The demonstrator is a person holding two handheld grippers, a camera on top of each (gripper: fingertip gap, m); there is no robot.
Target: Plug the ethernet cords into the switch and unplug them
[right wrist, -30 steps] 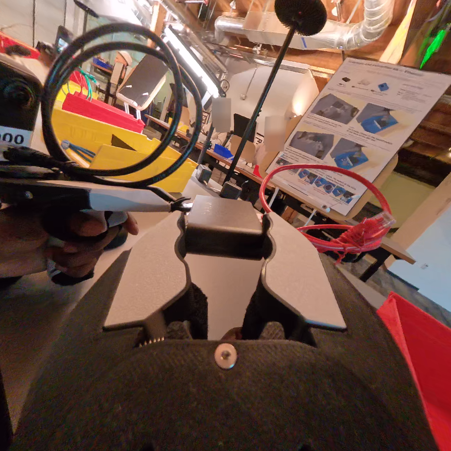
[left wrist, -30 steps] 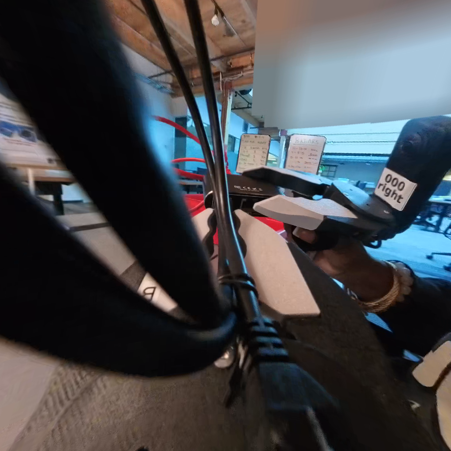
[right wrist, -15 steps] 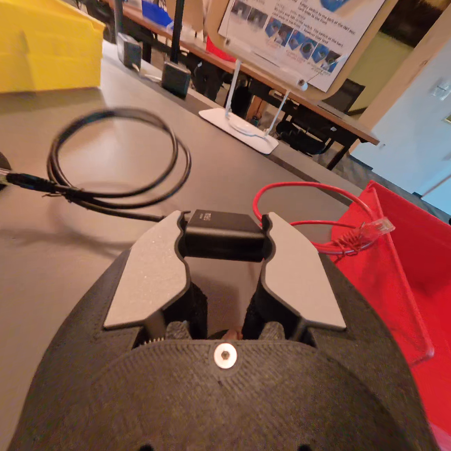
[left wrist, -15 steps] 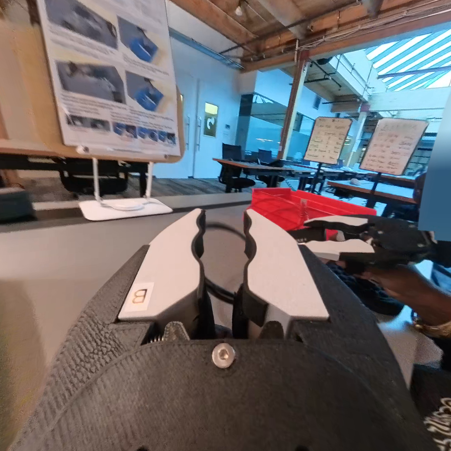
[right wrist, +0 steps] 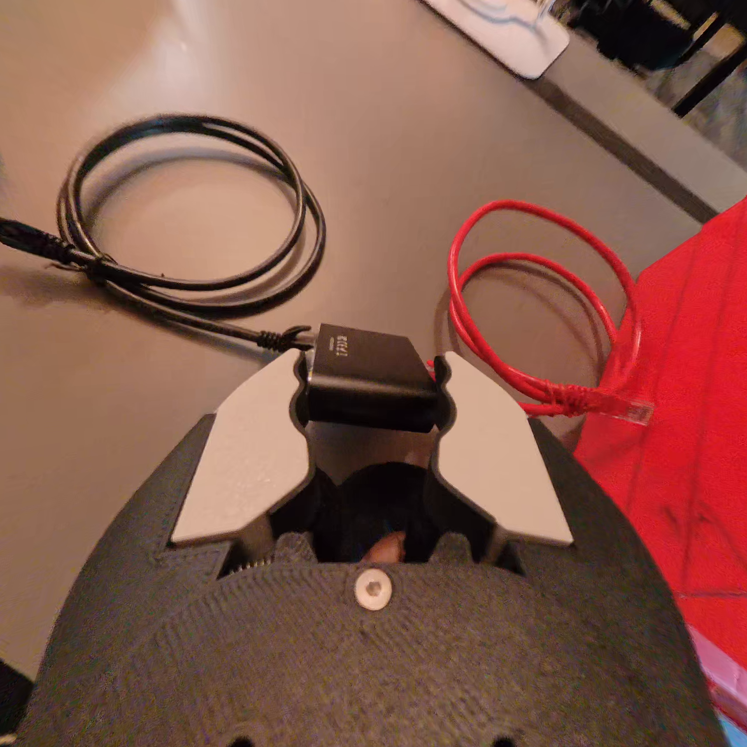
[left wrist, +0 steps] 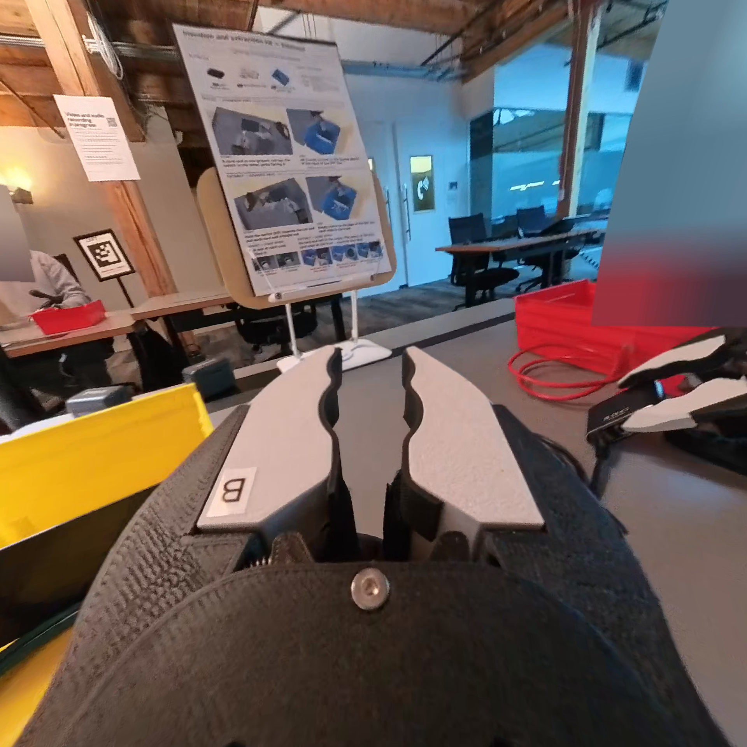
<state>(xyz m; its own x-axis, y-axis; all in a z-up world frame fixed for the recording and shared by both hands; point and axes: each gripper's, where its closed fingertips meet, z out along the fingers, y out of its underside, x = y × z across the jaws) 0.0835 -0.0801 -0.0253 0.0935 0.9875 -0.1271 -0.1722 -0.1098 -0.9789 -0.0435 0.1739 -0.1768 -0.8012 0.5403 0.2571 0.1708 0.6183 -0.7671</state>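
The broad grey tabletop [right wrist: 404, 121] filled the scene and carried everything. On its right edge sat the red plastic bin [right wrist: 687, 364], and off to the left a yellow plastic bin [left wrist: 101, 456] stood close beside the left gripper. Behind the table rose a printed instruction board on a white wire stand [left wrist: 283, 161], upright near the far edge. The left gripper [left wrist: 368, 355] hovered over the bare grey surface with its grey fingers [left wrist: 444, 424] a narrow gap apart and nothing between them. The right gripper [right wrist: 368, 357] was clamped on the small black rectangular switch [right wrist: 368, 380], one grey finger [right wrist: 258, 424] pressed against each side, the switch low over the table; whether it touched the surface could not be told. From the left wrist view the same gripper [left wrist: 642, 394] showed at the far right with the switch [left wrist: 610, 416] sticking out of it. A coiled black ethernet cord [right wrist: 182, 202] lay flat on the table to the left, its near end plugged into the switch's left side. A coiled red ethernet cord [right wrist: 537, 303] lay to the right, just beside the red bin, one end running in behind the right finger toward the switch, its other clear plastic plug [right wrist: 630, 410] loose over the bin's edge.
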